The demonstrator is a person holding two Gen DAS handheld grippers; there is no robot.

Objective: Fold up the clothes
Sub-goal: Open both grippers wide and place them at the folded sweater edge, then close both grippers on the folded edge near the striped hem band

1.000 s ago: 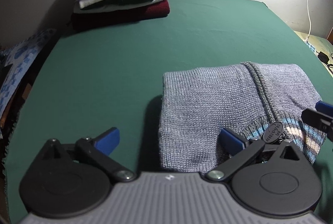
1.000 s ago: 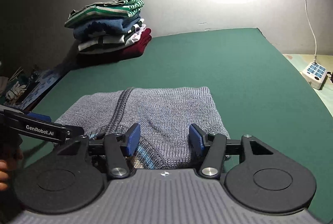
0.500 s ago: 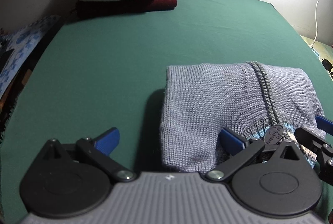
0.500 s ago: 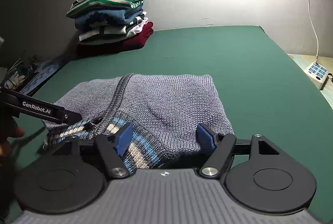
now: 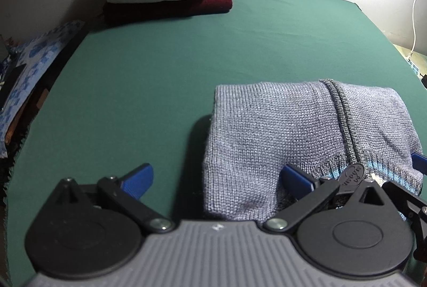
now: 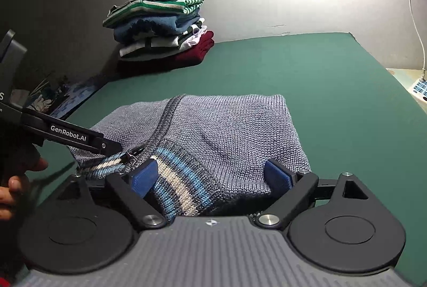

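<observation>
The folded grey sweater (image 6: 226, 137) lies on the green tabletop (image 6: 333, 89), the stack of folded clothes (image 6: 160, 28) at its eleven o'clock; right tongs (image 6: 210, 175) are opening, releasing its striped hem (image 6: 173, 180) so the fold settles; left tongs (image 5: 216, 177) spread wide, grasping nothing.

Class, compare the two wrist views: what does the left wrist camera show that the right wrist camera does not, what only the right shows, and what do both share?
Only the left wrist view shows the left gripper from behind, jaws wide, its left pad over bare green cloth.

Only the right wrist view shows the power strip, a person's fingers, and the striped hem between the right gripper's opening jaws.

Both show the folded grey sweater, the stack of folded clothes, the green table cover and the white cable.
</observation>
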